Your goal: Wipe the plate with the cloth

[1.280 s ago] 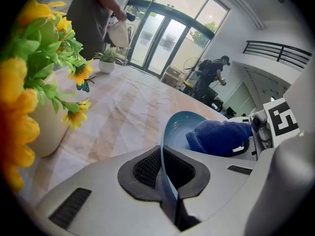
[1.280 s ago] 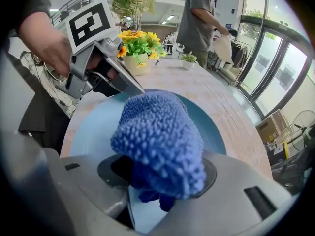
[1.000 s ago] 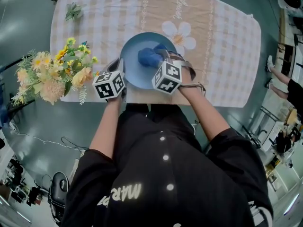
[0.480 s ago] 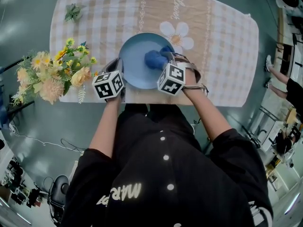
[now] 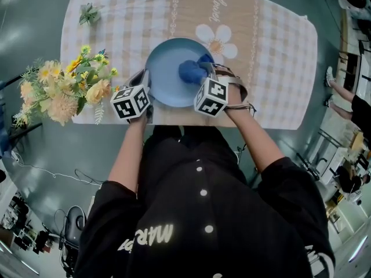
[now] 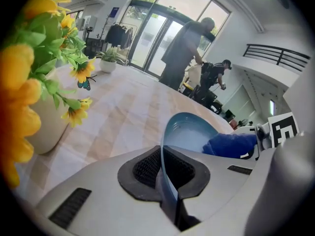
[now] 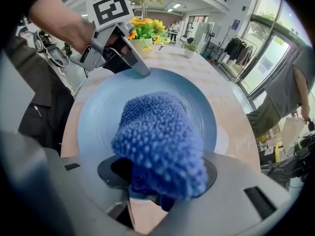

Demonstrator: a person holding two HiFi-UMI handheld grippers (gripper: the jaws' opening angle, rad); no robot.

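A light blue plate (image 5: 168, 74) lies on the checked tablecloth near the table's front edge. My left gripper (image 5: 146, 91) is shut on the plate's left rim; in the left gripper view the thin rim (image 6: 166, 181) runs between the black pads. My right gripper (image 5: 200, 74) is shut on a dark blue nubby cloth (image 5: 191, 70), which rests on the right part of the plate. In the right gripper view the cloth (image 7: 160, 141) bulges out over the plate (image 7: 103, 117), and the left gripper (image 7: 142, 72) pinches the far rim.
A bunch of yellow and peach flowers (image 5: 64, 91) stands at the table's left edge, close to my left gripper. A small green sprig (image 5: 90, 13) lies at the far left corner. A white flower print (image 5: 219, 42) marks the tablecloth (image 5: 278, 57) behind the plate. People stand off to the right.
My right gripper has carried the cloth to the right across the plate. The left gripper and plate have stayed where they were.
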